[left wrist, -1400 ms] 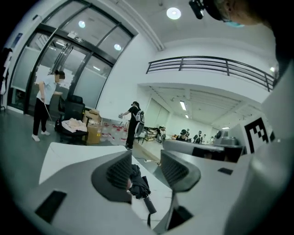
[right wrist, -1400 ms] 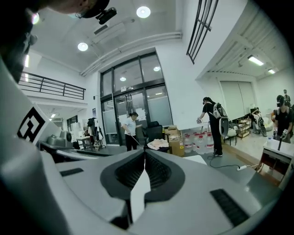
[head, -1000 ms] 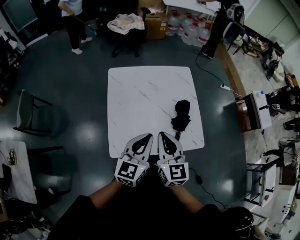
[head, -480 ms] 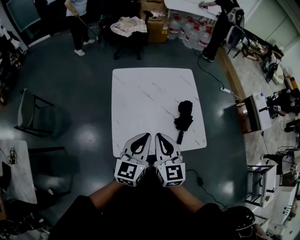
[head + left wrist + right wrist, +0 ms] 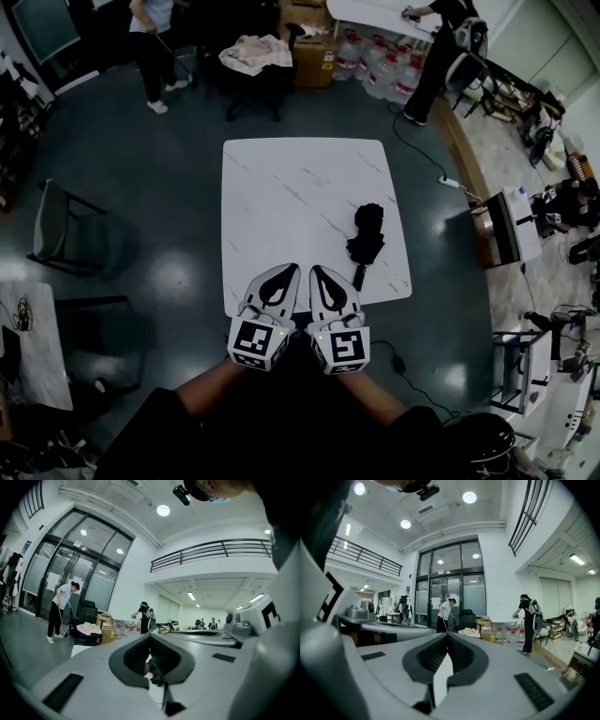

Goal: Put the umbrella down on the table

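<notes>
Two tongs, zero cargo right now. My left tongs [image 5: 292, 271] and right tongs [image 5: 317, 273] sit side by side, tips just over the near edge of the white table [image 5: 281, 187]. Both have their jaws pressed together on nothing. In each gripper view the tips meet and only tabletop shows through the gap behind them.

The umbrella [image 5: 366, 232] lies flat on the table, ahead of the right tongs and off to their right, close to the table's right edge. Its handle [image 5: 357, 277] points back toward me. So the put-down looks done from here.

If I had to grab it again, I'd guess it's light, with a stiff core under loose, slick black fabric that's bunched up, not strapped tight. Pinching cloth alone would probably slip or just tug a fold out. I'd go for the handle, the nearest and hardest part, or clamp across the middle where the ribs back the fabric.

Containers: none on the table. Way beyond the tongs on the floor there's a cardboard box [image 5: 312, 52], and I can't tell what's in it. Right of that is a cluster of big clear water jugs [image 5: 375, 58], fill level unreadable. Just left of the box, a dark chair [image 5: 251, 80] has a heap of pale cloth on it.
</notes>
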Available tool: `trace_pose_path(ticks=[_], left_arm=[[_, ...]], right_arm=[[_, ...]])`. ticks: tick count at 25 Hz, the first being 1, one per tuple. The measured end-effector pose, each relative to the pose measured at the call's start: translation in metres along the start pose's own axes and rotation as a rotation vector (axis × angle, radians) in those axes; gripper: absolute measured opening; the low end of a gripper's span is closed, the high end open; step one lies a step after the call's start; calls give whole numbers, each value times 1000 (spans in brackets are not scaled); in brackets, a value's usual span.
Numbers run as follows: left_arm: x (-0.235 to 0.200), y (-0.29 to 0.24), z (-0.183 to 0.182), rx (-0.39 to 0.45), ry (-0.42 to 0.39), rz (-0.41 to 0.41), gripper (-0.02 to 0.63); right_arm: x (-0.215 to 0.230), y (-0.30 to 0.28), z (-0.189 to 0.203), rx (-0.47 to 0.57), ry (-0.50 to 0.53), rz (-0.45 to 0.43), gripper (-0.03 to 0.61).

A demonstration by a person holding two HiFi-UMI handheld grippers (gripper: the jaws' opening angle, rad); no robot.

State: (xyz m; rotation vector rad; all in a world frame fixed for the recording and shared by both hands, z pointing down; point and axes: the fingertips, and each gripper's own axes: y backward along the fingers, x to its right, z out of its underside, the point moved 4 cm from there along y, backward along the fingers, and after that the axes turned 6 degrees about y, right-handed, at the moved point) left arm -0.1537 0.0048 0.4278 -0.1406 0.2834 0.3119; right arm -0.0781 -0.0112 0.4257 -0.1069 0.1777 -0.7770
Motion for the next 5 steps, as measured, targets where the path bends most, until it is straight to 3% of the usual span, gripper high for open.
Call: trace_pose_path(ticks=[5], left_arm=[[3,-2,-2,1,-3,4,17]], right_arm=[[3,0,-4,11,3,-5,15]])
